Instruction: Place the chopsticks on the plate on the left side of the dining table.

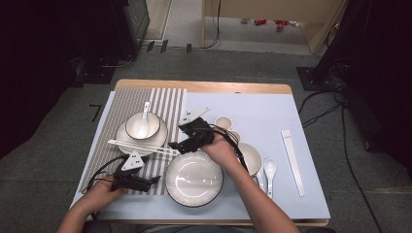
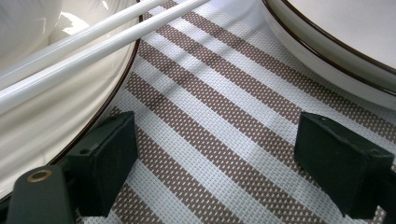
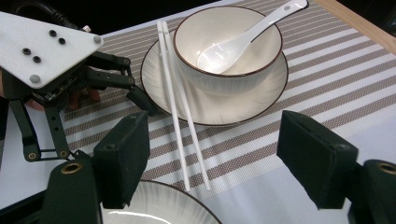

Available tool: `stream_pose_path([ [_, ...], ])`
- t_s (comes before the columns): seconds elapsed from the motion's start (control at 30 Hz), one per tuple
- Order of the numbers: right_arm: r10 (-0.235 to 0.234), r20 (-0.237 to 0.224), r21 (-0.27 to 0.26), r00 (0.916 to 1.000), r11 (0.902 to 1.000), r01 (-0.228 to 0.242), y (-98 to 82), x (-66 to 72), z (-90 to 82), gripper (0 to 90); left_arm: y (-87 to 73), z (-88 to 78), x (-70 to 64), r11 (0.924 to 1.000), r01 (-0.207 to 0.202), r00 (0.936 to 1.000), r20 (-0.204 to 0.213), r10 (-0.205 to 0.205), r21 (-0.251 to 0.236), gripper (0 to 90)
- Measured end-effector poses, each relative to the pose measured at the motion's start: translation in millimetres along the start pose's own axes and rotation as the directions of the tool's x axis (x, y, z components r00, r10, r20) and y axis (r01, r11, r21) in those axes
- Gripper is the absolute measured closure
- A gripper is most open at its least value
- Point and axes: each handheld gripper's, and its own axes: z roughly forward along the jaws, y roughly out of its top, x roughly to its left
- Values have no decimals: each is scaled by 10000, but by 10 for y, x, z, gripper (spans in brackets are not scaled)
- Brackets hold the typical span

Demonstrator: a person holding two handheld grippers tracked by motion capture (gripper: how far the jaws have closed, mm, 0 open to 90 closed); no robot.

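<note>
Our right gripper (image 3: 212, 158) was wide open and empty, just short of the chopsticks (image 3: 180, 112). They lay across the plate (image 3: 261, 100) by the bowl (image 3: 229, 51). They looked light, hard, slippery; we would pinch the near ends. Our left gripper (image 2: 215, 161) was open too.

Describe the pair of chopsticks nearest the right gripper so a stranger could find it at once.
Start at the striped mat on the table's left. A plate there carries a bowl with a spoon. The chopsticks lie across that plate's rim beside the bowl, unlike the other pair far right.
</note>
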Motion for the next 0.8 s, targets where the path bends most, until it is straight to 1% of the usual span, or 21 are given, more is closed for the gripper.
stream_pose_path([
  [0.13,86,42,-45,10000,10000,-85,-34,-23,-49,255,0,0,-1,10000,13,10000,1,-13,-12,137],
  [0.4,219,287,-65,9993,9997,-218,-102,-75,-138,254,0,-1,2,10000,-13,10000,1,13,11,137],
  [0.53,325,319,-19,9990,9995,-325,-146,-103,-179,254,0,-1,2,10000,-13,10000,0,13,13,137],
  [0.7,288,231,-103,9993,9995,-286,-187,-139,-227,253,0,-1,2,10000,-13,10000,2,13,12,138],
  [0.8,337,309,-117,9990,9994,-333,-218,-162,-258,253,0,-1,2,10000,-14,10000,3,14,13,137],
])
